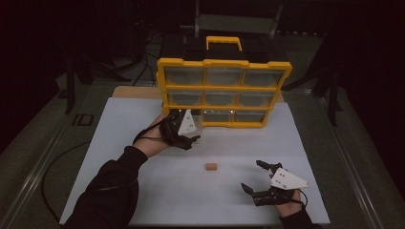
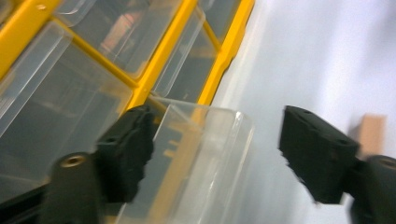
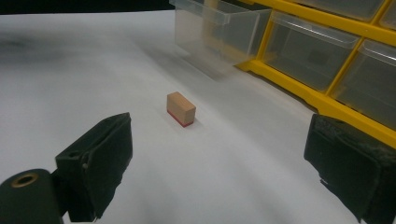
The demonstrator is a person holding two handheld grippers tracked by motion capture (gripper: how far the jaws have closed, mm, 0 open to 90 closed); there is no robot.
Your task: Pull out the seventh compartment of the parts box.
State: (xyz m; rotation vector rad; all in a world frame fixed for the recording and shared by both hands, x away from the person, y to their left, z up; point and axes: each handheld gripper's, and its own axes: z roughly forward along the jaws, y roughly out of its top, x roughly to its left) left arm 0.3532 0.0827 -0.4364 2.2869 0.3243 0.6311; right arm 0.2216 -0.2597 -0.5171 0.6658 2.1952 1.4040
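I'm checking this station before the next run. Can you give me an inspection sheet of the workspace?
Surface: white table top, bare apart from the job's things.
Job's things: yellow drawer cabinet at the back; its bottom-left clear drawer pulled out; small wooden block lying mid-table.
Clutter: nothing seen.
Grippers: left tongs open, jaws either side of the drawer front; right tongs open, empty, aimed at the block.
Cables: black lead looping from the left tongs.
Surroundings: dark, with stands and cables behind the table.
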